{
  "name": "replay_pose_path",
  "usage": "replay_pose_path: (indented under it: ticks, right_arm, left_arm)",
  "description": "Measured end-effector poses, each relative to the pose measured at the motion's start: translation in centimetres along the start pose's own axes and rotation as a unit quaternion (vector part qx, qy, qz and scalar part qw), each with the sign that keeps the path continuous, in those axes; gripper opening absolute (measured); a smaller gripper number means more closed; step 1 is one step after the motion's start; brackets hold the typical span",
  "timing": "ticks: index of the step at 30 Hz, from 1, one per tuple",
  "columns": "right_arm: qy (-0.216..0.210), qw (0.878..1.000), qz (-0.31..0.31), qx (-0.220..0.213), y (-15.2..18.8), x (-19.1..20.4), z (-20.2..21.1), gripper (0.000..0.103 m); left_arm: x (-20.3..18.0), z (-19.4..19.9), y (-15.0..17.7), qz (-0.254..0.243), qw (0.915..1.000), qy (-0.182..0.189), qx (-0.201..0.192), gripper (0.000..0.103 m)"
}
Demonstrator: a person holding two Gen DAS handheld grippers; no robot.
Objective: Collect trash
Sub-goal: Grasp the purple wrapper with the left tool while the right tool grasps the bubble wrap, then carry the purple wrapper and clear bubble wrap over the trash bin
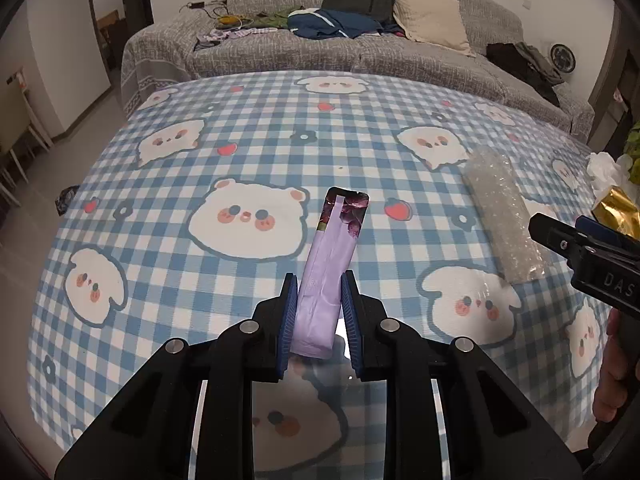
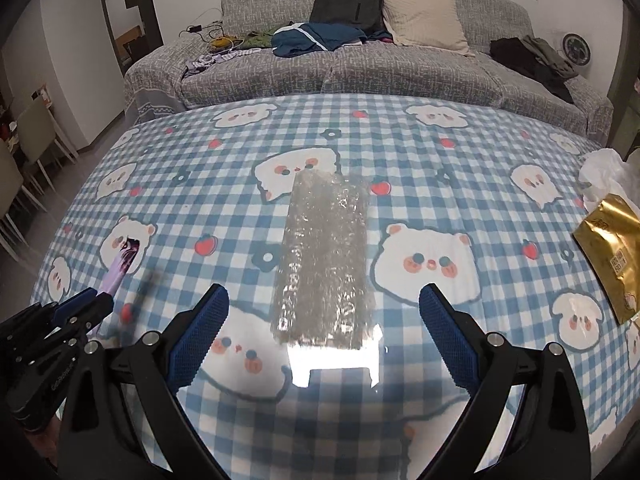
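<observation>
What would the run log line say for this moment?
left tool: shut on purple wrapper | right tool: open, over bubble wrap | gold packet: on table

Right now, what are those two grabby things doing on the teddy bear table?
A person is tidying up trash. The left hand-held gripper is shut on a purple wrapper, holding it over the checked tablecloth. The right hand-held gripper is open, lined up with a strip of clear bubble wrap that lies flat on the table. A gold packet and crumpled white tissue wait at the right edge.
</observation>
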State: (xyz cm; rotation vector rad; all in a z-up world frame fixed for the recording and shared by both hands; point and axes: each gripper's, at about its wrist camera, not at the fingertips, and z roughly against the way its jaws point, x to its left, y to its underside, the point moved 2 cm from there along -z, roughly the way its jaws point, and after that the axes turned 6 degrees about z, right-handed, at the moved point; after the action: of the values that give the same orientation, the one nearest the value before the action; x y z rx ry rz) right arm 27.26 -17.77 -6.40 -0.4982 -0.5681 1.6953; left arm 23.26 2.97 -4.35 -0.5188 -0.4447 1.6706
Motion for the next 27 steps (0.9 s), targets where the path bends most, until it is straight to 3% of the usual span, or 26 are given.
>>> replay_pose_path:
  ticks: [6,9,11,15,17,19,27]
  right_arm:
    - [0.005,1.000,0.000,0.027,-0.8,-0.1,-3.9,0.092]
    - [0.002,0.999,-0.009,0.042,-0.7,-0.1,-5.4,0.085]
    - [-0.013,0.998,-0.017,0.062,-0.2,-0.1,-6.4,0.069]
    - [0.005,0.998,0.002,0.055,0.0,0.5,-6.0,0.051]
    - [-0.009,0.999,-0.006,0.053,0.0,0.5,-5.6,0.031]
    - [-0.006,0.999,-0.005,0.052,0.0,0.5,-5.3,0.025]
    - [-0.002,0.999,-0.002,0.042,0.2,0.7,-4.1,0.022]
  left_arm:
    - [1.0,-1.6,-0.8,0.010,0.9999,0.002,0.007,0.022]
    - [1.1,-2.0,-0.9,0.014,0.9999,0.005,0.009,0.022]
    - [1.0,-2.1,-0.8,0.014,0.9998,0.006,0.011,0.022]
    - [0.9,-2.3,-0.6,0.012,0.9998,0.006,0.015,0.022]
    - [0.9,-2.3,-0.5,0.013,0.9998,0.005,0.017,0.022]
    - [1.0,-2.2,-0.4,0.014,0.9998,0.006,0.016,0.022]
    - [1.3,-1.9,-0.1,0.015,0.9997,0.001,0.016,0.022]
